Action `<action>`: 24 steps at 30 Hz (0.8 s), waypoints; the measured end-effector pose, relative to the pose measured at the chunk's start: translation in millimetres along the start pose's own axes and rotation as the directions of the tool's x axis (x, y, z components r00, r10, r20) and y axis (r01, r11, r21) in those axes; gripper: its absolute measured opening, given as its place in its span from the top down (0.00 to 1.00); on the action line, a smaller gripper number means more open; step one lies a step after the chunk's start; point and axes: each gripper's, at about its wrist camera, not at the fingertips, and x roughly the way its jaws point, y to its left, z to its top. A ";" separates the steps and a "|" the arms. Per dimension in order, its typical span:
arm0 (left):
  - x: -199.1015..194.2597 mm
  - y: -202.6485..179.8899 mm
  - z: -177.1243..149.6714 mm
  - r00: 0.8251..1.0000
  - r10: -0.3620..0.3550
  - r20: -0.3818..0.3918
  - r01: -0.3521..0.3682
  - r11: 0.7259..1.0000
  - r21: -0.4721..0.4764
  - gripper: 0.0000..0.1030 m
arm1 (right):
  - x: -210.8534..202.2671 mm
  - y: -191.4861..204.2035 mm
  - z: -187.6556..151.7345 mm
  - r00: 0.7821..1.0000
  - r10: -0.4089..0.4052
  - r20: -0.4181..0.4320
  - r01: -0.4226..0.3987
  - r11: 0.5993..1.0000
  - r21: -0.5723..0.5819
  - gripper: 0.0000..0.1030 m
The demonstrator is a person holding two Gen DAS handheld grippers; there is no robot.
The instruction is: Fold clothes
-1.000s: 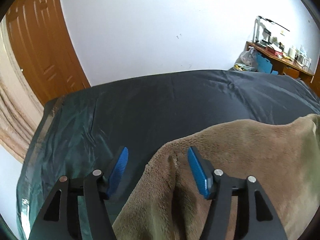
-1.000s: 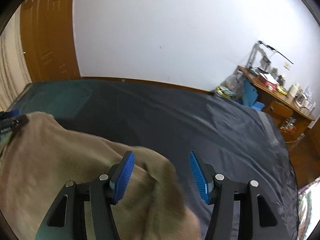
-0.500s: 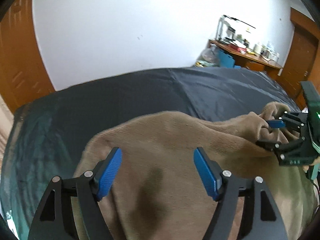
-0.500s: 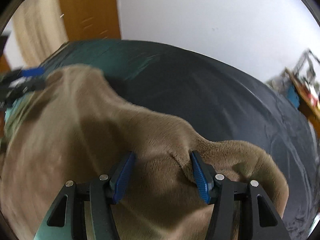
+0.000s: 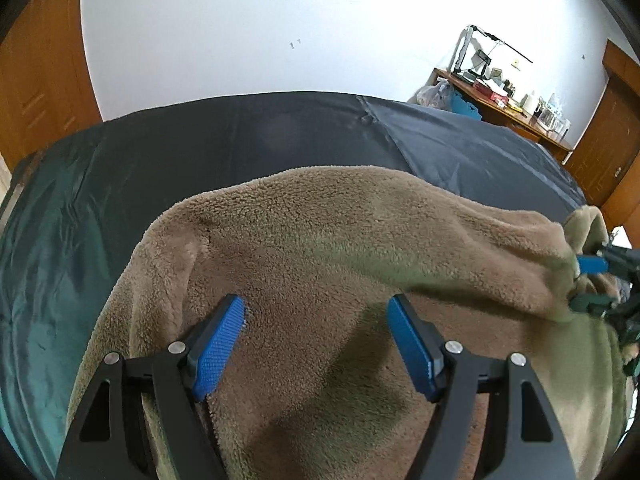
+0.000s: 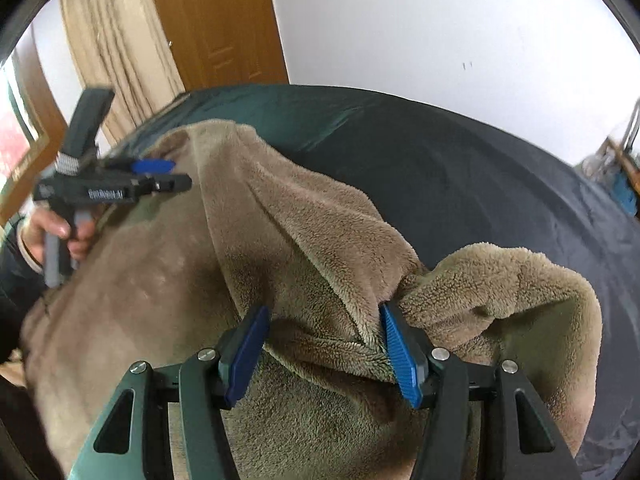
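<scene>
A brown fleece garment [image 5: 328,232] lies spread over the dark bed cover [image 5: 248,132]. My left gripper [image 5: 316,304] hangs open just above its near part, with nothing pinched between the blue pads. In the right wrist view the left gripper [image 6: 168,176] shows at the left edge, held by a hand [image 6: 52,232]. My right gripper [image 6: 324,312] is shut on a thick bunched fold of the garment [image 6: 304,240], and taut creases run into its right pad. From the left wrist view the right gripper [image 5: 586,284] shows at the right edge, with fleece gathered between its fingers.
A wooden desk [image 5: 504,108] with clutter stands at the far right by a brown door [image 5: 612,128]. A white wall [image 5: 280,24] rises behind the bed. A wooden door [image 6: 216,20] and a beige curtain [image 6: 116,48] are at the left. Bare bed cover [image 6: 460,168] lies beyond the garment.
Both grippers have tipped downward and sunk with the garment toward the bed. The left jaws widened and let go of the fleece edge. The right gripper kept its hold on the fold.
</scene>
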 end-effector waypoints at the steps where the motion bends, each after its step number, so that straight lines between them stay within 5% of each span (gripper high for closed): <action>1: 0.4 -1.4 -0.5 1.000 0.005 0.003 -0.005 1.000 0.009 0.23 | -0.8 -1.8 0.3 1.000 0.009 0.000 -0.009 1.000 0.012 0.42; 6: 2.1 -1.2 -2.5 1.000 0.012 0.011 -0.012 1.000 0.023 0.22 | -10.4 -4.6 2.0 1.000 -0.001 0.026 0.000 0.999 0.054 0.42; 11: 2.7 0.2 -4.8 1.000 0.013 0.014 -0.013 1.000 0.022 0.22 | -19.2 -14.9 15.9 0.985 -0.154 0.071 0.148 0.985 0.088 0.42; 17: 4.8 -0.6 -4.0 1.000 0.009 0.018 -0.009 1.000 0.020 0.21 | 0.6 -45.9 46.5 0.968 -0.248 0.031 0.237 0.949 0.208 0.42; 24: 6.5 1.6 -3.0 1.000 -0.001 0.019 0.001 1.000 0.019 0.21 | 27.0 -8.8 42.4 0.987 -0.152 -0.054 0.156 0.984 0.083 0.42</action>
